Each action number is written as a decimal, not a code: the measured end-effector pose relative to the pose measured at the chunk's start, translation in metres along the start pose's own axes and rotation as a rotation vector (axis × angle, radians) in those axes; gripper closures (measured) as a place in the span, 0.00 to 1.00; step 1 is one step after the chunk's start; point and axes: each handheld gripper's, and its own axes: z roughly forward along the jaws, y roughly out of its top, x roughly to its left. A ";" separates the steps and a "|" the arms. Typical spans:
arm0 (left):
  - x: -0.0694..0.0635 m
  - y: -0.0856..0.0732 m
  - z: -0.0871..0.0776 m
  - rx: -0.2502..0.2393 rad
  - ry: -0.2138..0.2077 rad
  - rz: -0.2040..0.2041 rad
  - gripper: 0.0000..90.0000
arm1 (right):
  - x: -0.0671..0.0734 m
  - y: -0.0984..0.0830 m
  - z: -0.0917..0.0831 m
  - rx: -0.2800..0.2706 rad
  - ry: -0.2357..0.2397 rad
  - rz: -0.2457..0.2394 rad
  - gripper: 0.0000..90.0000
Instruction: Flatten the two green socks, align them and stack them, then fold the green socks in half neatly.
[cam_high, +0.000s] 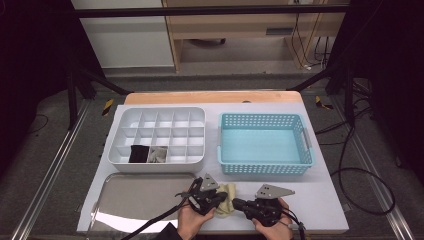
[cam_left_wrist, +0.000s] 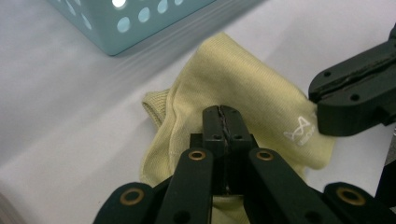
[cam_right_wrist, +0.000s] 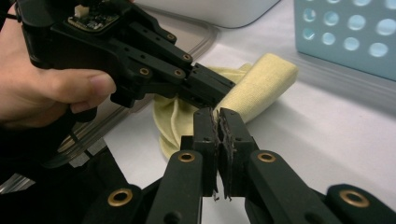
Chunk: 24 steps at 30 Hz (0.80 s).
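A white-topped desk (cam_high: 320, 195) carries a light blue perforated basket (cam_high: 264, 167) at right. To its left sits a white compartment tray (cam_high: 116, 131), holding a black item (cam_high: 138, 153) and a grey item (cam_high: 159, 154) in neighbouring front-row cells. Just nearer lies a shiny metal tray (cam_high: 135, 197).

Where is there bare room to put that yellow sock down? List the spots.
Free: the blue basket, the steel tray, the bare table right of the right gripper, and most cells of the white organizer. Crowded: around the sock, where the left gripper meets the right.
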 end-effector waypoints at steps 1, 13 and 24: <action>0.000 0.000 0.000 -0.001 -0.001 -0.003 1.00 | 0.000 0.000 0.000 0.002 0.000 -0.002 0.96; 0.008 0.002 -0.032 -0.051 0.005 -0.001 0.90 | -0.003 0.001 -0.005 0.011 -0.016 -0.013 0.96; 0.021 -0.021 -0.044 -0.004 0.029 -0.017 0.90 | 0.000 0.006 -0.004 0.034 -0.020 -0.049 0.96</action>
